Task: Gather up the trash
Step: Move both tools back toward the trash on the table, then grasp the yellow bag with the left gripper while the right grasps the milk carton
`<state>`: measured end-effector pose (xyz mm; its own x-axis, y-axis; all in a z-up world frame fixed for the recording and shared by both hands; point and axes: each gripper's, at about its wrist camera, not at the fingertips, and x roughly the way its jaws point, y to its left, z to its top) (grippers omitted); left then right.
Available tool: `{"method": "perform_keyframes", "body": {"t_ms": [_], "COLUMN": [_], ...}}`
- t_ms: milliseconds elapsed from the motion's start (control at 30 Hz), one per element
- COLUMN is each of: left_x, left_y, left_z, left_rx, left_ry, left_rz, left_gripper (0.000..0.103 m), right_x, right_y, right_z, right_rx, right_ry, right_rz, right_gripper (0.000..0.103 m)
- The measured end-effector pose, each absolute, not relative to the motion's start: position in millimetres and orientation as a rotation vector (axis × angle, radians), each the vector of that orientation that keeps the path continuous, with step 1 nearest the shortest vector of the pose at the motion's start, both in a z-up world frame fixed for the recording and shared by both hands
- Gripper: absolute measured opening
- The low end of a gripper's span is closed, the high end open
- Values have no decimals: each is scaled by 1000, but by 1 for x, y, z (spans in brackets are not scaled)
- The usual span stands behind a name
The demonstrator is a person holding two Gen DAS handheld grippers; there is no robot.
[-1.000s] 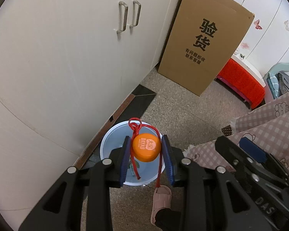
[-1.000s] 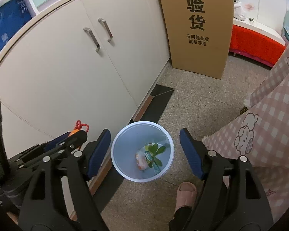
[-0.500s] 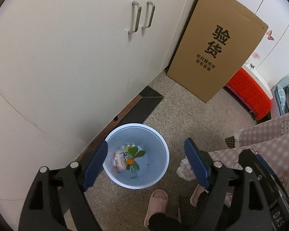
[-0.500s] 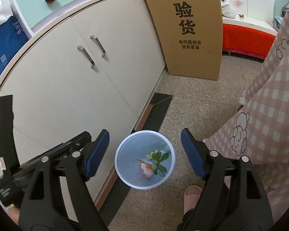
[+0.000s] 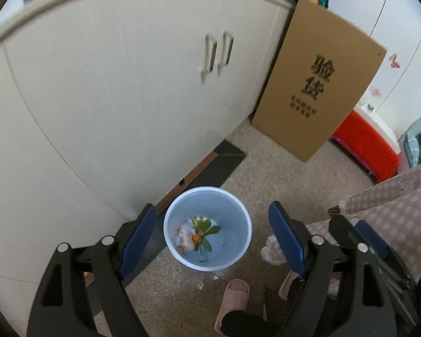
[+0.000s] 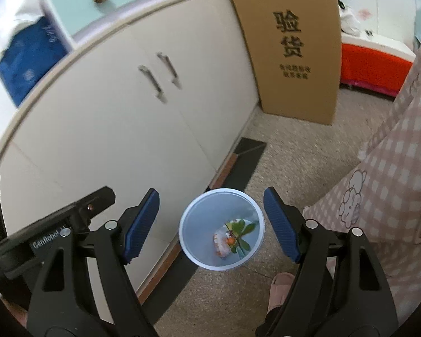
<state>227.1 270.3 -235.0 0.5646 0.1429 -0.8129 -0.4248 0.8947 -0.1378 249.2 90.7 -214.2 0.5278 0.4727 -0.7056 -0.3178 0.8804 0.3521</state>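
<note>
A pale blue trash bin (image 5: 240,216) (image 6: 190,224) stands on the floor against a white cabinet. At its bottom lie a small orange ball (image 5: 195,237) (image 6: 231,241), green leaves (image 5: 206,229) (image 6: 242,228) and a white-and-orange wrapper (image 5: 184,236) (image 6: 220,243). My left gripper (image 5: 212,238) hangs open high above the bin, nothing between its blue pads. My right gripper (image 6: 212,224) is open too, also above the bin and holding nothing. The left gripper's black body (image 6: 56,224) shows at the left of the right wrist view.
A white cabinet (image 5: 112,84) with two metal handles (image 5: 219,53) fills the left. A tall cardboard box (image 5: 320,84) leans by it, a red stool (image 5: 367,146) behind. A person's pink slipper (image 5: 233,300) is near the bin; checked pink cloth (image 6: 393,191) lies to the right.
The left gripper opened and let go of the orange ball with its red cord, which now lies in the bin. Both grippers have risen, so the bin looks smaller.
</note>
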Motion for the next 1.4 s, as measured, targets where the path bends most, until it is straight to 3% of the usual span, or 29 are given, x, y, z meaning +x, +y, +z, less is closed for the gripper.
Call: {"method": "perform_keyframes", "body": {"t_ms": [267, 600, 733, 833, 967, 1400], "left_x": [191, 182, 194, 199, 208, 259], "left_y": [221, 84, 20, -26, -77, -188], "left_z": [-152, -88, -77, -74, -70, -97], "left_rx": [-324, -219, -155, -107, -58, 76], "left_ry": [756, 687, 704, 726, 746, 873], "left_rz": [254, -39, -155, -218, -312, -363], "left_gripper": [82, 83, 83, 83, 83, 83], "right_x": [199, 166, 155, 151, 153, 175], "right_y": [32, -112, -174, -214, -261, -317], "right_z": [-121, -58, -47, -39, -36, -52], "right_rx": [151, 161, 179, 170, 195, 265], "right_ry": [714, 617, 601, 592, 611, 696], "right_rz": [434, 227, 135, 50, -29, -9], "right_gripper": [76, 76, 75, 67, 65, 56]}}
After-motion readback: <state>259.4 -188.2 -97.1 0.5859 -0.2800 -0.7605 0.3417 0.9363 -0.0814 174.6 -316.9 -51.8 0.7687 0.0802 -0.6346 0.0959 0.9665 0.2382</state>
